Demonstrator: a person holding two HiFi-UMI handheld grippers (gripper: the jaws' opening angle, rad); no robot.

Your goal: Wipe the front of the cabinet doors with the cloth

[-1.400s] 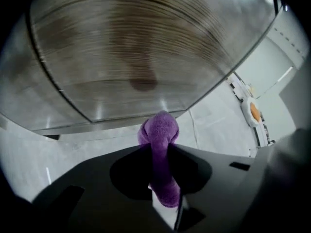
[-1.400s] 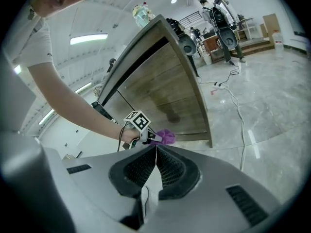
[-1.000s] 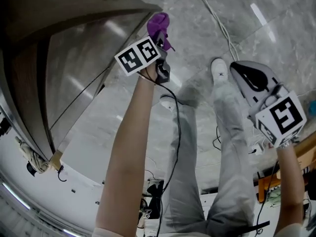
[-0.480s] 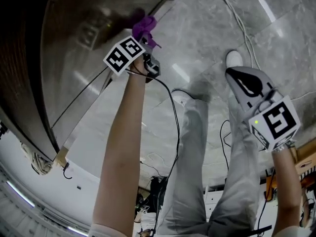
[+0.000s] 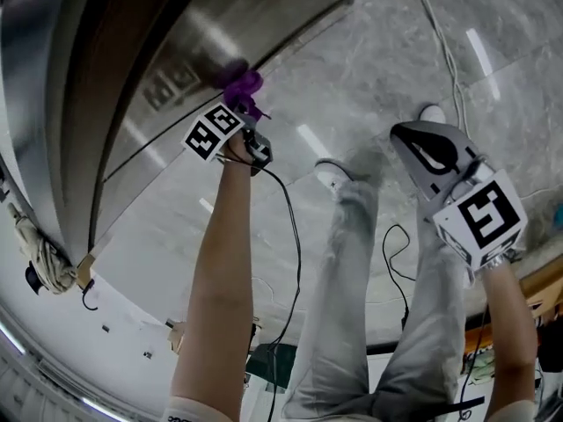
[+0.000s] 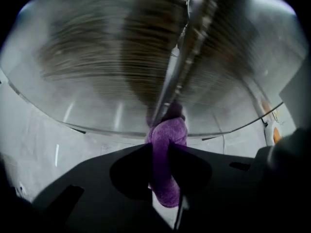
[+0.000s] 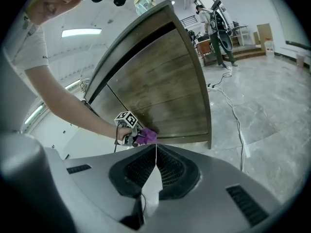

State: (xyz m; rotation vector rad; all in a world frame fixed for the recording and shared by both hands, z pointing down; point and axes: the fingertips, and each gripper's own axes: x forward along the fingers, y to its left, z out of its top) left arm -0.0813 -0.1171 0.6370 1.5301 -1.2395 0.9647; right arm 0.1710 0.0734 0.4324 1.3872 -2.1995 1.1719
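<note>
The left gripper (image 6: 160, 154) has its jaws clamped on the purple cloth (image 6: 165, 136), whose free end meets the cabinet door (image 5: 220, 25) straight ahead. The right gripper (image 7: 155, 165), jaws closed on nothing, hangs well apart.

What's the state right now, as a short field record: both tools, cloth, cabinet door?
left tool: shut on the purple fuzzy cloth
cloth position: its tip seems to touch the brown wooden cabinet door, low on the front
right tool: jaws together, nothing between them
right tool position: held away from the door, over the grey stone floor
task stage: cloth is at the door front, and contact looks made
</note>
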